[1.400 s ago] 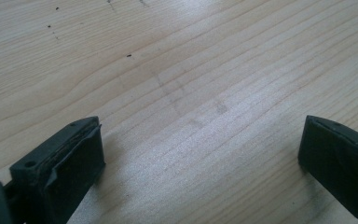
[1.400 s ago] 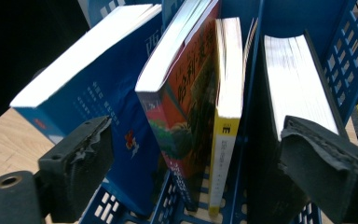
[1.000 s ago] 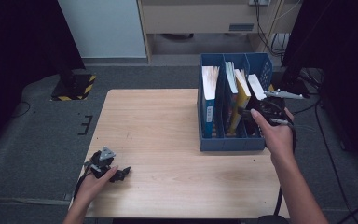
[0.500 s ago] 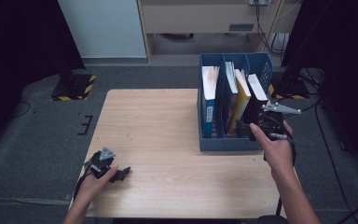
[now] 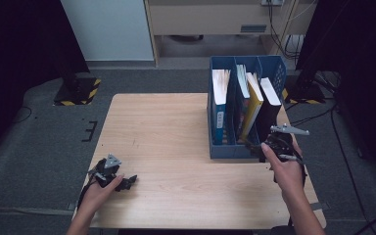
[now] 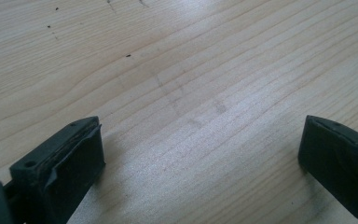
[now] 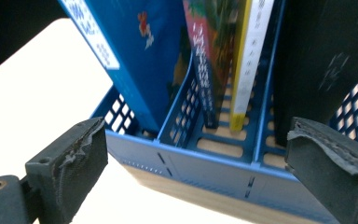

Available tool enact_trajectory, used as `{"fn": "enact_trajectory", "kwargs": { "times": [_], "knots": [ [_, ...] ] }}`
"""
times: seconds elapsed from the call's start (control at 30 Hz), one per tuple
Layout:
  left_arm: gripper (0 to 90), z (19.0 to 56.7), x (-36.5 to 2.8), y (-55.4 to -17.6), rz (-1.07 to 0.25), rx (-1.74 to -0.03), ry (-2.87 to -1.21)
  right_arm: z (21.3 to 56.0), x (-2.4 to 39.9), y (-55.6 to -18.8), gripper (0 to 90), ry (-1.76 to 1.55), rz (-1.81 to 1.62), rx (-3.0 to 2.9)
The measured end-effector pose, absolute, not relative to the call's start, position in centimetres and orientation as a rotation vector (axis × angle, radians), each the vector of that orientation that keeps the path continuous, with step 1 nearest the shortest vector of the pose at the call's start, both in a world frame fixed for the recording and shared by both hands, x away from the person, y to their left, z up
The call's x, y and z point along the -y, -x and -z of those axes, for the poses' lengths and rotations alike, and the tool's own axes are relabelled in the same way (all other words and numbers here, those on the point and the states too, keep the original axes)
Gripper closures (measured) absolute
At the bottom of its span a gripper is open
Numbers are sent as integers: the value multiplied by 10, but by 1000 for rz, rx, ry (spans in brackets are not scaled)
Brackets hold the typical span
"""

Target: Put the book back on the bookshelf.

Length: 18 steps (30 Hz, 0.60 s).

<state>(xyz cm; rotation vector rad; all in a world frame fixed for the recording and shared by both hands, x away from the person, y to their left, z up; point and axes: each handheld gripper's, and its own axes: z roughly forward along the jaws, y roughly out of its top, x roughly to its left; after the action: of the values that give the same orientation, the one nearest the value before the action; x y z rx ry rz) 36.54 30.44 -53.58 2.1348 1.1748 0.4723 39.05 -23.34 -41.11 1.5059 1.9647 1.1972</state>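
A blue file rack (image 5: pixel 235 149) stands at the table's right, holding a blue book (image 5: pixel 219 105), a yellow-spined book (image 5: pixel 251 105) and a black book (image 5: pixel 269 107). My right gripper (image 5: pixel 262 147) is open just in front of the rack's near right corner. In the right gripper view its jaws (image 7: pixel 200 154) span the rack's front wall (image 7: pixel 205 170) with nothing between them; the blue book (image 7: pixel 121 51), yellow-spined book (image 7: pixel 251 60) and black book (image 7: pixel 321 51) rise behind. My left gripper (image 5: pixel 127 181) rests open on the table's near left corner, over bare wood (image 6: pixel 200 149).
The wooden table (image 5: pixel 166 132) has open room across its left and middle. A white cabinet (image 5: pixel 107 29) and a yellow-black striped base (image 5: pixel 78 90) sit on the floor beyond the far edge. Cables (image 5: pixel 318 117) trail off to the right.
My right gripper has drawn back from the top of the black book toward the near side and now sits lower, before the rack's front wall. The left gripper has stayed put.
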Motion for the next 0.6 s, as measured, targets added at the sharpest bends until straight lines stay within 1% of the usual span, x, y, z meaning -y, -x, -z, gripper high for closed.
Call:
{"fn": "enact_trajectory", "kwargs": {
  "times": [0.23,0.33,0.6],
  "knots": [
    [0,536,-304,-365,-472,-1174,-2135,430,226,-381,70,-1480,-1174,-2013],
    [0,536,-304,-365,-472,-1175,-2138,437,223,-376,86,-1472,-1160,-2034],
    [0,536,-304,-365,-471,-1173,-2137,461,211,-367,90,-1465,-1133,-2095]
  ]
}}
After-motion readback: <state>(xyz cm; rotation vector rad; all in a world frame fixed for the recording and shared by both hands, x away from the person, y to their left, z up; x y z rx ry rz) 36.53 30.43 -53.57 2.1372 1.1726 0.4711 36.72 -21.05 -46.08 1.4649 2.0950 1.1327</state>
